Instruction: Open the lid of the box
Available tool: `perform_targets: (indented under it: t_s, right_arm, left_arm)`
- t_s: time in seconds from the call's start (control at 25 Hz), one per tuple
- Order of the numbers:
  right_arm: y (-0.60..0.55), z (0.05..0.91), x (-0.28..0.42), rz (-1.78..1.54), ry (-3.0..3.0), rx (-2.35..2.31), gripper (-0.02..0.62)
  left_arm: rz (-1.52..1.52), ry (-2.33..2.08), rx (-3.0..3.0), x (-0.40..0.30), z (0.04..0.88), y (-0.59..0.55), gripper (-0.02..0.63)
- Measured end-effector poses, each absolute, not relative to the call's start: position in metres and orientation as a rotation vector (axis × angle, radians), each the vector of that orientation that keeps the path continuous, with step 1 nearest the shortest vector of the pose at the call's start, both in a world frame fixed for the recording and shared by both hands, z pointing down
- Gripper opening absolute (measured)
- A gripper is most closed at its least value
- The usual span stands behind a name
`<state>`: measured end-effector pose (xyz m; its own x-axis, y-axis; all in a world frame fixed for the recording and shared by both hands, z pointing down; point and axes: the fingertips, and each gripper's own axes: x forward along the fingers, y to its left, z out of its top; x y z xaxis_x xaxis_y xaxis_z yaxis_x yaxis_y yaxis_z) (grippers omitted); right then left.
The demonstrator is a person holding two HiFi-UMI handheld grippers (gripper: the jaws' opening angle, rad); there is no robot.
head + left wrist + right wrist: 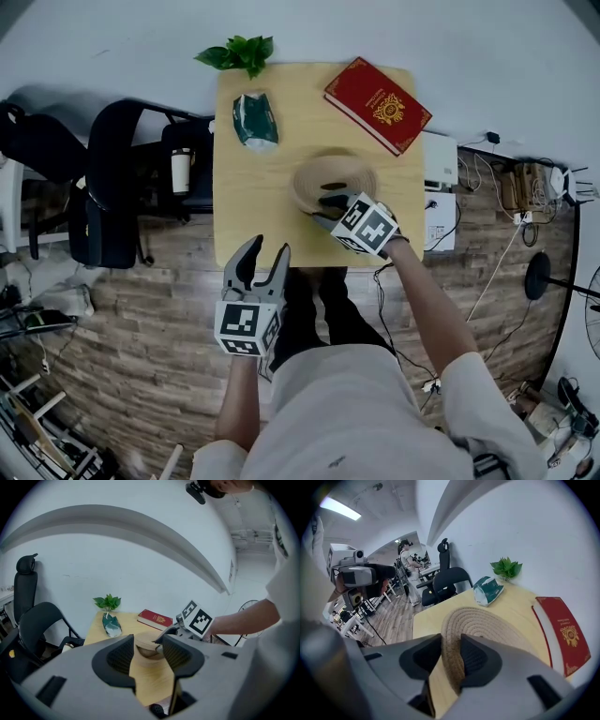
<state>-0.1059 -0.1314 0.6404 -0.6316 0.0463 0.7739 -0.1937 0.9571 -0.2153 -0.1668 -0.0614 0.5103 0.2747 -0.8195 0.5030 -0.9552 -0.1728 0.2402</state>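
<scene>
**Woven box** [328, 176]. Round, made of coiled fibre. Stands on the wooden table [267, 220], right of centre and toward the near edge.

**Lid** [487, 625]. Flat coiled disc, seen from above in the right gripper view. Near rim lies between the right gripper's jaws. Cannot be told whether raised off the box or seated on it.

**Right gripper** [330, 200]. Reaches in from the near right side of the table, with the marker cube facing up. Jaws clamped on the lid's rim, one pad on each face of the woven edge, with no gap visible on either side.

**Left gripper** [266, 248]. Held off the near edge of the table, above the plank floor [141, 309], well apart from the box. Jaws apart, with nothing between them. Points toward the box and the right gripper.

**Other items on the table.**
- Red book [377, 105] with a gold emblem: lies flat at the far right corner, near the box and not touching it.
- Teal and white packet [254, 120]: lies at the far left, apart from the box.
- Green plant [239, 52]: at the far edge, just beyond the packet.

**Surroundings.**
- Black office chair [112, 183]: stands left of the table.
- White cup [181, 171]: just beside the table's left edge.
</scene>
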Motion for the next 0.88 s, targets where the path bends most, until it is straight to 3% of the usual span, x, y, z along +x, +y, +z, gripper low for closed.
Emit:
perform_targets:
  t_s: [0.88]
  right_arm:
    - [-0.129,0.607,-0.1,0.298,-2.301,0.16,0.077]
  left_arm:
    - [0.343,-1.664,2.073,-0.153,0.473,-0.052,0.172]
